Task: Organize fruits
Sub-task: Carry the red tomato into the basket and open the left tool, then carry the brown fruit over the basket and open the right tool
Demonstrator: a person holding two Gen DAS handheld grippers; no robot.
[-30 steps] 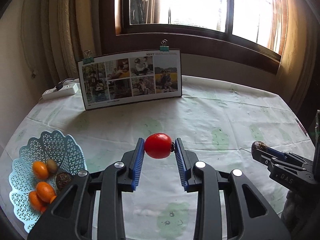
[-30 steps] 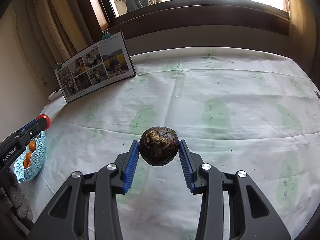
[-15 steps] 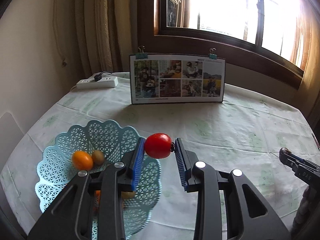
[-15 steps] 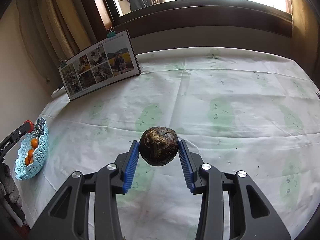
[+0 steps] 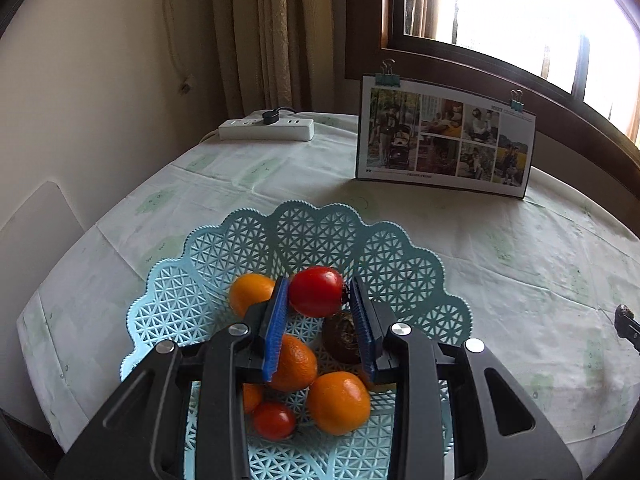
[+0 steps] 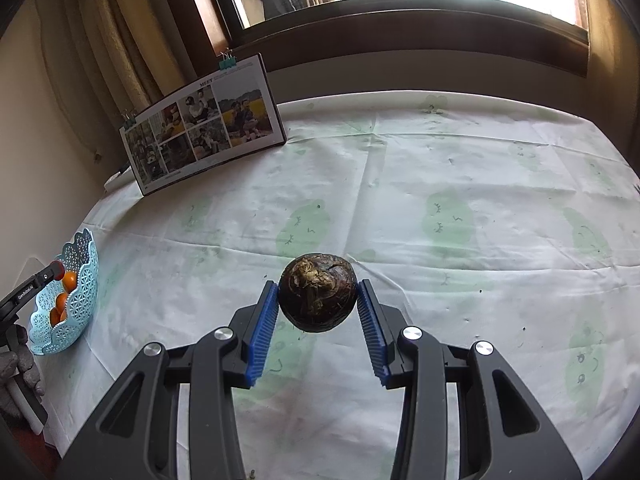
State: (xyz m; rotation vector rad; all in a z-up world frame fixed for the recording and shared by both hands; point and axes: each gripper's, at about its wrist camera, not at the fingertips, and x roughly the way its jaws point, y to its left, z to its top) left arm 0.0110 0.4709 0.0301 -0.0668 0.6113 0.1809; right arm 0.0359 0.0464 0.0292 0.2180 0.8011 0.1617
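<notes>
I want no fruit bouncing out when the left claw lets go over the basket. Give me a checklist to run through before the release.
1. Left claw shut on the tomato: ok.
2. Tomato over the blue basket, inside its rim: ok.
3. Height above the fruit below: cannot tell from the wrist view.
4. Landing spot free: not ok; oranges and a dark brown fruit lie right under the claw, so the tomato would land on them.
5. Right claw clear of the basket, shut on its own dark brown round fruit over the tablecloth: ok.
6. Basket sitting flat on the table: ok in the right wrist view.
</notes>
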